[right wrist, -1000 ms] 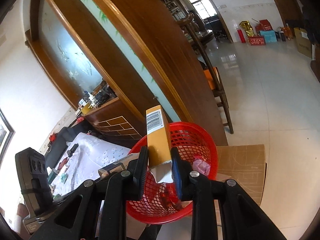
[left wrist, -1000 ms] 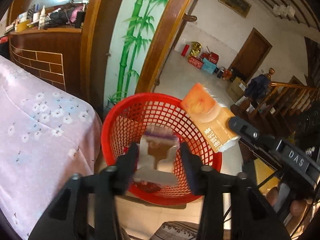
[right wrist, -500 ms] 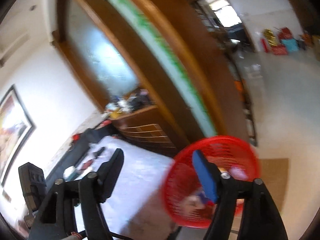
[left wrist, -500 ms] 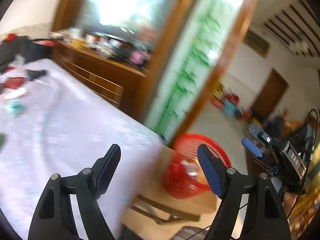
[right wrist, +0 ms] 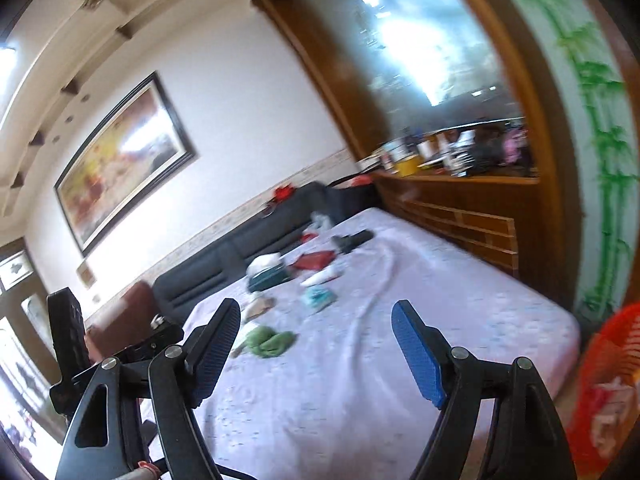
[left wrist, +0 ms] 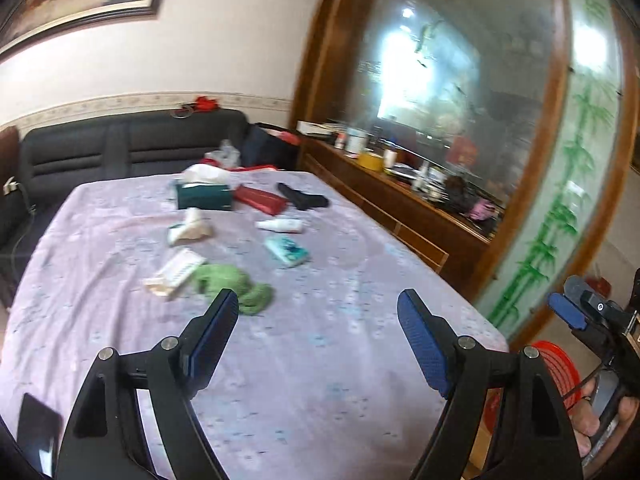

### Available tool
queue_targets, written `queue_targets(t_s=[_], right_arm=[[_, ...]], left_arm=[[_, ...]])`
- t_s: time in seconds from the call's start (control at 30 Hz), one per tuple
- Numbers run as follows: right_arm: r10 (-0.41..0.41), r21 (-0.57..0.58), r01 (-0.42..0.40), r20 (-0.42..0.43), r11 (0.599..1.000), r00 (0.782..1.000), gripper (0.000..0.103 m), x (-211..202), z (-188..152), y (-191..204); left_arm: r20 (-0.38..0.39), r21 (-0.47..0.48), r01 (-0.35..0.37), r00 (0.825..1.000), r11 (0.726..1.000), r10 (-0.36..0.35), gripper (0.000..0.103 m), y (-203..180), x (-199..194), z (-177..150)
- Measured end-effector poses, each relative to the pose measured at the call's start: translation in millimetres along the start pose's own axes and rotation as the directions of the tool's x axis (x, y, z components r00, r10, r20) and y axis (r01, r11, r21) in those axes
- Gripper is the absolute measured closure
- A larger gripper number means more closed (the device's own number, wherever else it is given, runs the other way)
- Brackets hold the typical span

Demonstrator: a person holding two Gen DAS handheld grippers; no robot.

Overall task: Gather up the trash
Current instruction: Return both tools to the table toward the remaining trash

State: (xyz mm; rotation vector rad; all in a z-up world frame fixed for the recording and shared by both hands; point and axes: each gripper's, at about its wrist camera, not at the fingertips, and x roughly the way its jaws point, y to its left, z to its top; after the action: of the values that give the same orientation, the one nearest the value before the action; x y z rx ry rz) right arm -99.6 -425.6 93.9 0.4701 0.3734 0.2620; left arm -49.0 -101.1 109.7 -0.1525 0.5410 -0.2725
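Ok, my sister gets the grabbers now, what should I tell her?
Left gripper: open, holding nothing.
Right gripper: open, holding nothing.
Both are above the near end of the purple-covered table.
Red basket is past the table's right corner, with some trash inside.
Left: the white flat box, teal packet and white tube lie on the table; the green cloth may not be trash.

The near half of the purple tablecloth is bare, so you can pass there. Farther on, a green cloth, a white box and a teal packet block your way.
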Motion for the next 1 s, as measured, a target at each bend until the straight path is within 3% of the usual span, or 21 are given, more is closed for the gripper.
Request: queue_targets(t_s=[0.4,0.8,1.0], right_arm=[[0.095,-0.124,-0.110,-0.119,0.986,0.988,0.018,72.3,-7.5,72.0],[0.138,-0.168,-0.179,-0.230,0.969,0.963,0.016,131.7,-20.9,106.7],[0.204,-0.126,-0.264,-0.362,0.956,0.909,0.016,188.3,-34.3,111.2]], left_arm=[[0.043,-0.027,-0.073,0.996,0.997,0.074,0.022,42.8,-26.1,-1.2],[0.026,-0.076,-0.116,0.993,0.990,0.119,0.022,88.2,-28.0,-1.7],[-0.018,-0.101,-0.112,0.994,0.988,0.111,0.022,122.2,-16.0,8.5]])
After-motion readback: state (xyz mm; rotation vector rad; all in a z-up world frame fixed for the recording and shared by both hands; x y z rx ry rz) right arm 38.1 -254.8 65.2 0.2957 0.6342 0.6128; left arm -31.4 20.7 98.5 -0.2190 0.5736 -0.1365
